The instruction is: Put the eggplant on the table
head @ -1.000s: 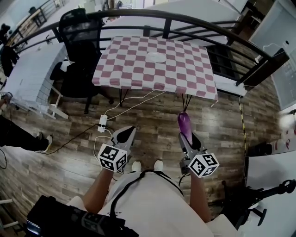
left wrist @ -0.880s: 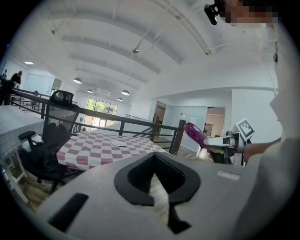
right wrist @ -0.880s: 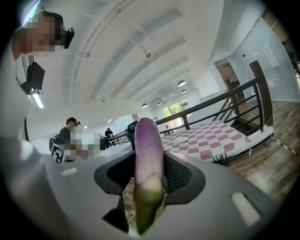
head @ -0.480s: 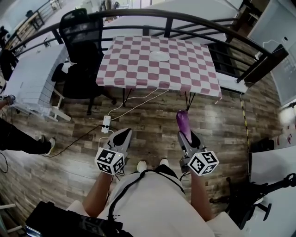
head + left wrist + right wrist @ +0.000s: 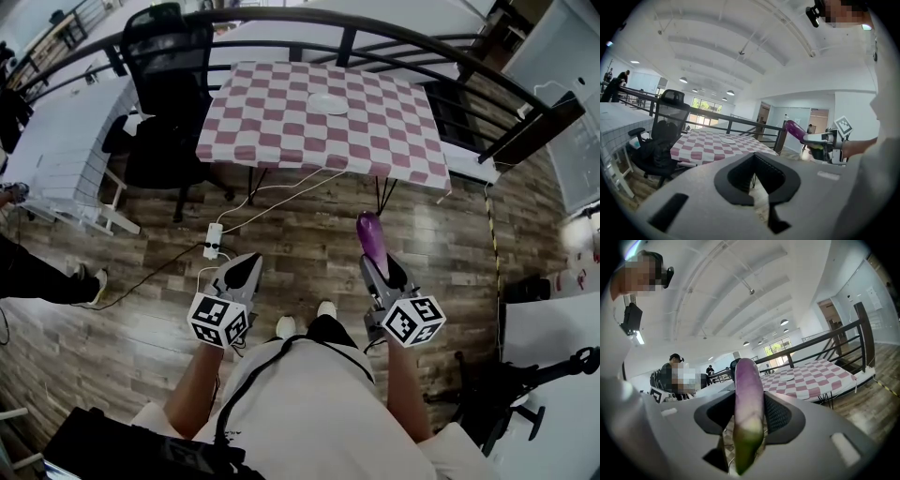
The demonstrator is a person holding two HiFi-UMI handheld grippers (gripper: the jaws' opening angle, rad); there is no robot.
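The purple eggplant (image 5: pixel 371 234) sticks out forward from my right gripper (image 5: pixel 380 267), over the wooden floor and short of the table. In the right gripper view the jaws are shut on the eggplant (image 5: pixel 749 394), green stem end nearest the camera. My left gripper (image 5: pixel 246 265) hangs beside it at the same height; its jaws stand apart with nothing between them (image 5: pixel 757 176). The table with the red-and-white checked cloth (image 5: pixel 281 112) stands ahead and carries a white plate (image 5: pixel 328 104). From the left gripper view the eggplant (image 5: pixel 796 130) shows at the right.
A black office chair (image 5: pixel 164 103) stands left of the table, and a dark railing (image 5: pixel 394 42) curves behind it. Cables and a white power strip (image 5: pixel 213 239) lie on the floor in front of the table. White tables (image 5: pixel 56 150) are at the left, where a person stands.
Both grippers have travelled a little forward over the floor toward the table, side by side. The eggplant stays in the right gripper's hold.
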